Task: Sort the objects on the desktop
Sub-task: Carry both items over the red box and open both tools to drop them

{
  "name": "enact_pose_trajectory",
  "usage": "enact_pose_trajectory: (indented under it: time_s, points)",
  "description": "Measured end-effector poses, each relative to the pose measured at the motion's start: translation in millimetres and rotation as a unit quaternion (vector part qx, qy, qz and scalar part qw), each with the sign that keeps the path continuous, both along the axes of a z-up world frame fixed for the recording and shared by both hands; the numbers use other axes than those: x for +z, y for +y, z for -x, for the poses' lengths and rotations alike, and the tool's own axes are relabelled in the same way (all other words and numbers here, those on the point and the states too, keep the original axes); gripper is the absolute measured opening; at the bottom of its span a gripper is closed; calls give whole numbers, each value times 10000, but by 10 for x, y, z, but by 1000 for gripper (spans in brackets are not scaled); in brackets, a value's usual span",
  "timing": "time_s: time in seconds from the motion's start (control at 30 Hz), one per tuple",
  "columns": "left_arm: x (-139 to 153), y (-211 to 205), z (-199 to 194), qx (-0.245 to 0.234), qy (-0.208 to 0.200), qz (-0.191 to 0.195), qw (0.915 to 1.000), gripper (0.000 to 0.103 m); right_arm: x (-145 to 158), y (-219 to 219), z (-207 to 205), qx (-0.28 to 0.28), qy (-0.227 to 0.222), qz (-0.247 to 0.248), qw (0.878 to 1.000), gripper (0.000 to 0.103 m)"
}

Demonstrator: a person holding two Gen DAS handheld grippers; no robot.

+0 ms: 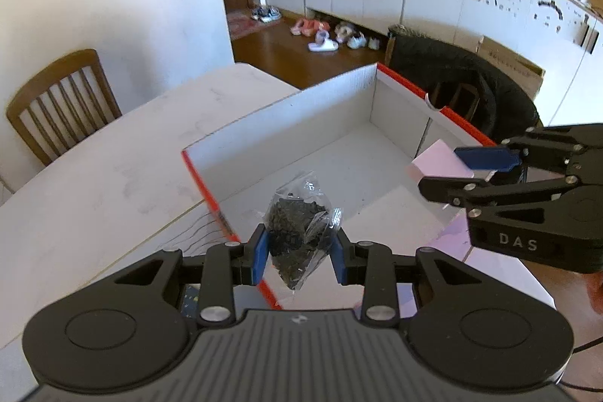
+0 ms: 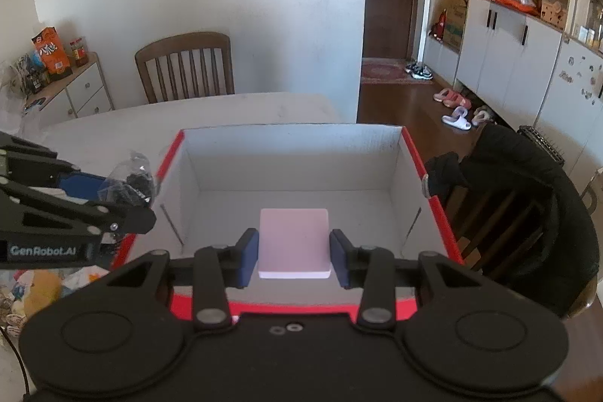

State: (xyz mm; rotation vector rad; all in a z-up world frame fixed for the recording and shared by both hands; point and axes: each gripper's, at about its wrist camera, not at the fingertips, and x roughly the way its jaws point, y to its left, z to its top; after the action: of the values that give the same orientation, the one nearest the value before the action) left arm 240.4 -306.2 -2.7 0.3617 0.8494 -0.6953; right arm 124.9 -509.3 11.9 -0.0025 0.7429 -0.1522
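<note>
where the white table ends, wooden chair, white cabinets

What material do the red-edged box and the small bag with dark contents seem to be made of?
Box: probably corrugated cardboard, matte white inside; fluting shows along its top edge, red outside. Bag: thin clear plastic film, glossy and crinkled, with highlights.
</note>
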Motion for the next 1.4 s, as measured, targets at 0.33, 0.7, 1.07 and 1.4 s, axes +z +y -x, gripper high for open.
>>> enact_pose_trajectory:
  time_s: [0.33,0.7,1.07,1.4]
  points:
    - [-239,-439,-326,-8,199,-429,9989,33,-135,-228,-307,172,310,118,9993,40]
    - [-654,-823,-630,-118,602,-1042,9927,33,-481,-463,-710,423,1185,-282,9917,40]
    - [-919,-959,-711,-229,928,-1306,9868,33,-751,-520,-885,498,1704,-71,9841,40]
    - [-1058,-919,-764,-163,1284,-1306,9830,33,-852,-527,-995,531,1879,6,9808,40]
